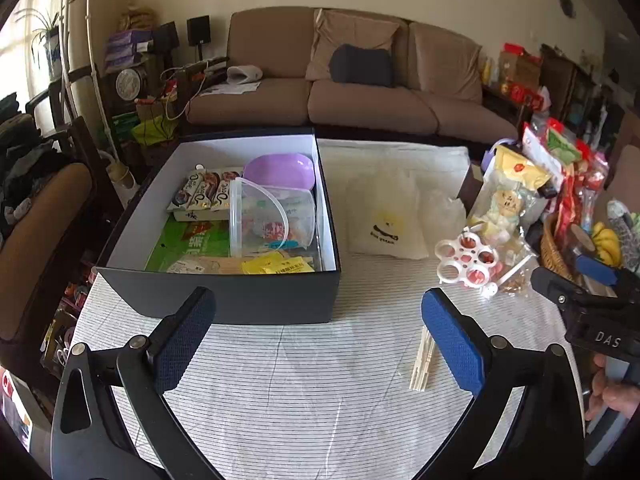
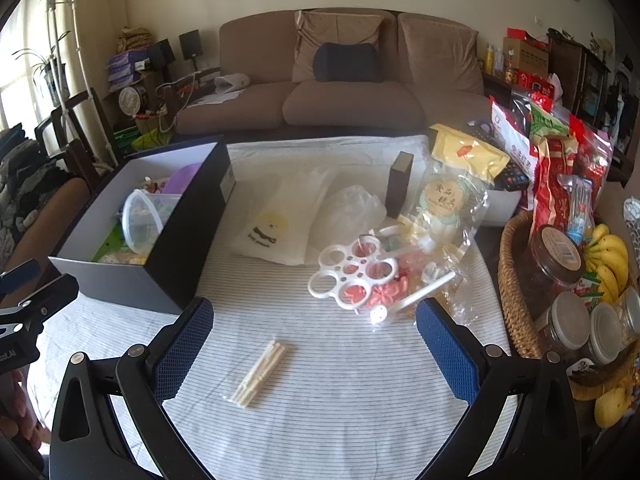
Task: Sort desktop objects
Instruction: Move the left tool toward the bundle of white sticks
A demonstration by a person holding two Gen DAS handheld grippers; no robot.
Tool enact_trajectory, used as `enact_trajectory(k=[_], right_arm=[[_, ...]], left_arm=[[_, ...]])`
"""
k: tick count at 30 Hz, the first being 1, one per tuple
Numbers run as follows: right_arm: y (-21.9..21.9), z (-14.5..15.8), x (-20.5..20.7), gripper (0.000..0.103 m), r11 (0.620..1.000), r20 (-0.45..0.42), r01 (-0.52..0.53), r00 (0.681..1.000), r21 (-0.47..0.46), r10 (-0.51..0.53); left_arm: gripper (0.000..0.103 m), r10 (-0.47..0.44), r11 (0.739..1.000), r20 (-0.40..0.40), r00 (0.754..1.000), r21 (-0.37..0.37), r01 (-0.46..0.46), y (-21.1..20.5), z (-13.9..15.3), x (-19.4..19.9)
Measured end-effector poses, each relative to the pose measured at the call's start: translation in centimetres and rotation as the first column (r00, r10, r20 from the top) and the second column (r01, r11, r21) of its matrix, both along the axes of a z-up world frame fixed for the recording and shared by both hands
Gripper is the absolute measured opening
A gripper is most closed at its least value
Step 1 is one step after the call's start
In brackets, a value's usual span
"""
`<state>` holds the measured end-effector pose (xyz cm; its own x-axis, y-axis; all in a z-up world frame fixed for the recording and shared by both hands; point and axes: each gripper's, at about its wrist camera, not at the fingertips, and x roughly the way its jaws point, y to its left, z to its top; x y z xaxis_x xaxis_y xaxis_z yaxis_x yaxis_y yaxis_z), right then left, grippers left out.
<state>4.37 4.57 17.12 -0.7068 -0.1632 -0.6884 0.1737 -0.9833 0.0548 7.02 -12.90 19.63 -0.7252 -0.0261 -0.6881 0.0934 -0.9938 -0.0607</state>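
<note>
box [image 1: 224,300] sits ahead of our left gripper [image 1: 318,336], fingers spread wide on nothing. between our right gripper's [image 2: 314,344] equally spread, empty fingers lies the stick bundle [image 2: 261,372], nearer the left pad [image 2: 184,354], long axis running away and rightward; we judge the right hand nearer.

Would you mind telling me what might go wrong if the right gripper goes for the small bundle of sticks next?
The sticks are thin and lie flat on the striped cloth, so the open right gripper may pinch fabric or scatter them. The white mould tray sits close beyond, on crinkly bags; overshooting could knock it. The box is already crowded.
</note>
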Motion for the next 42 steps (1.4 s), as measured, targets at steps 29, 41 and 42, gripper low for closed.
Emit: enact_trajectory(k=[29,41,42], right_arm=[[-3.2,1.1,1.2,0.103,0.995,0.001,-0.095,0.996,-0.029,0.095],[8.3,-2.0,3.2,0.102,0.995,0.005,0.014,1.0,-0.099,-0.014],[9.0,-2.4,3.3,0.102,0.995,0.008,0.022,1.0,-0.102,-0.021]], left_arm=[[0.103,-0.029,1.0,0.043,0.999,-0.002,0.029,-2.1,-1.3,1.5],[0.101,-0.23,0.972,0.157,0.961,-0.021,0.236,11.1,-11.9,-0.6],[0.098,-0.234,0.97,0.17,0.957,-0.032,0.243,11.7,-12.7,-1.1]])
